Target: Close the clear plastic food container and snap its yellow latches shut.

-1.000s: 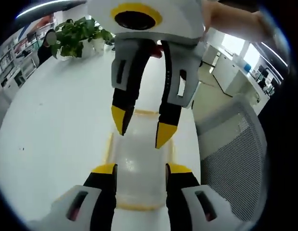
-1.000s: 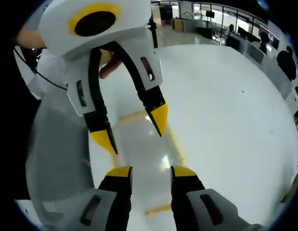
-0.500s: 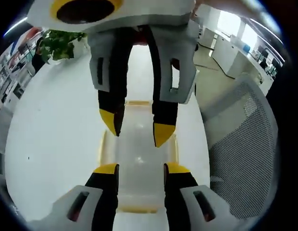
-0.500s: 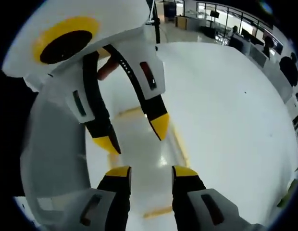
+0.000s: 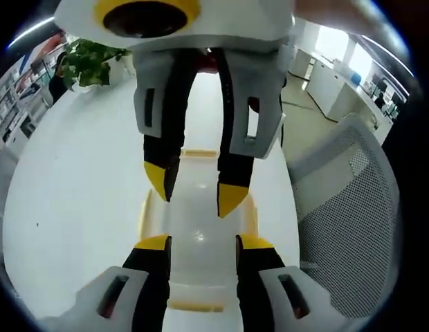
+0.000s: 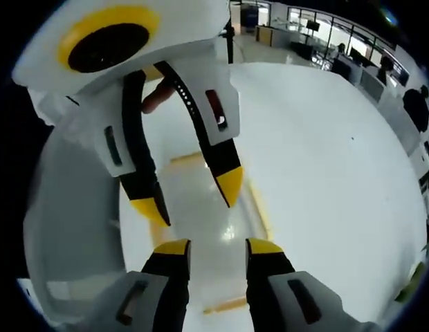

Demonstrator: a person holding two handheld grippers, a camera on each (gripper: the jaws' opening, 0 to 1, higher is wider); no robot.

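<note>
Two pairs of white tongs with black arms and yellow tips face each other over a clear rectangular plastic food container (image 5: 199, 228) with yellow latches along its edges, which lies flat on a glossy white surface (image 5: 76, 200) directly beneath and between them. The left tongs (image 5: 199, 242) and the right tongs (image 6: 216, 247) both stand released, jaws apart, gripping nothing, their tips just above the lid. The lid appears already down on the box; whether any latch is snapped cannot be told, so the pressing of the yellow latches (image 6: 259, 211) looks like the work remaining. A mesh office chair (image 5: 339, 207) stands beside the left tongs
</note>
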